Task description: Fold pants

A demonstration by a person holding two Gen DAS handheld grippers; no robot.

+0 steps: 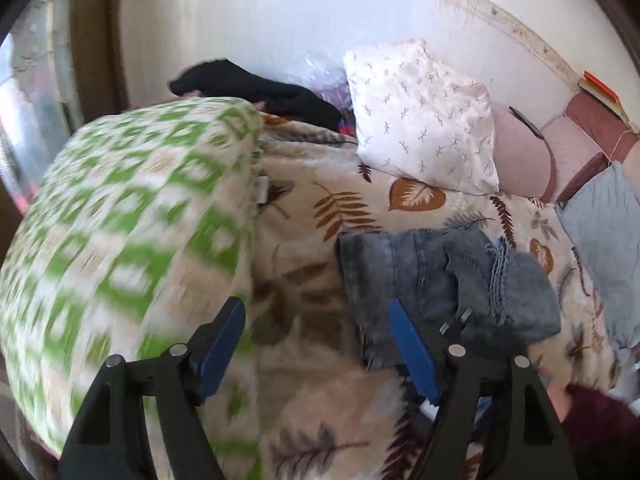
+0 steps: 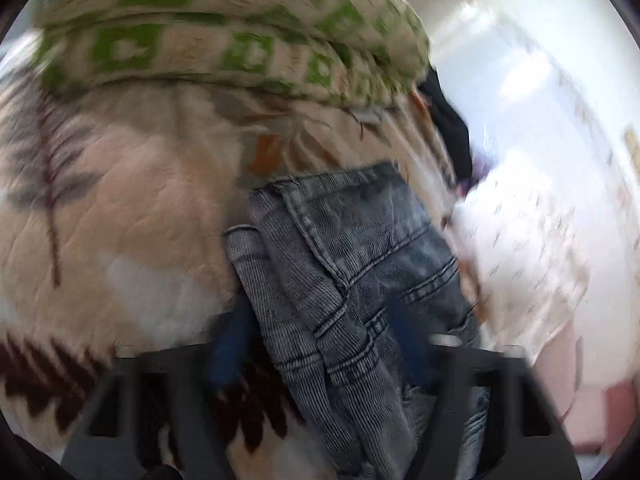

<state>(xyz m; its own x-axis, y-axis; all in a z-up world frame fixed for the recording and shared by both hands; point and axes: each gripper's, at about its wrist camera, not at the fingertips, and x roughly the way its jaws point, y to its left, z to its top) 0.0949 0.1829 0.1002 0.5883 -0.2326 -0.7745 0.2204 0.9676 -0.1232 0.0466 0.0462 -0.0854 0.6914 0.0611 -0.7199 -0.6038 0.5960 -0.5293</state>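
1. The pants (image 1: pixel 444 280), grey-blue denim, lie folded into a compact bundle on the bed's leaf-print blanket (image 1: pixel 348 208), at centre right of the left wrist frame
2. In that frame the bundle's long axis runs left to right; a stitched hem edge stands up near its right end
3. In the right wrist frame the pants (image 2: pixel 352 280) fill the lower centre, with the long axis running from the bottom edge up toward the frame centre; seams and layered folds are visible
4. Left gripper (image 1: pixel 316 344): jaws wide apart, holding nothing. The right blue finger lies over the near edge of the bundle; contact cannot be confirmed. The left finger sits above the blanket
5. Right gripper (image 2: pixel 320 348): heavily blurred. The jaws stand apart with the denim passing between them; whether they press the fabric cannot be determined
6. A green-and-white patterned cushion (image 1: pixel 120 240) occupies the left of the left wrist frame and is blurred
7. A white pillow (image 1: pixel 424 120) with small sprig marks stands at upper centre right, against the wall; a black garment (image 1: pixel 256 88) lies left of it
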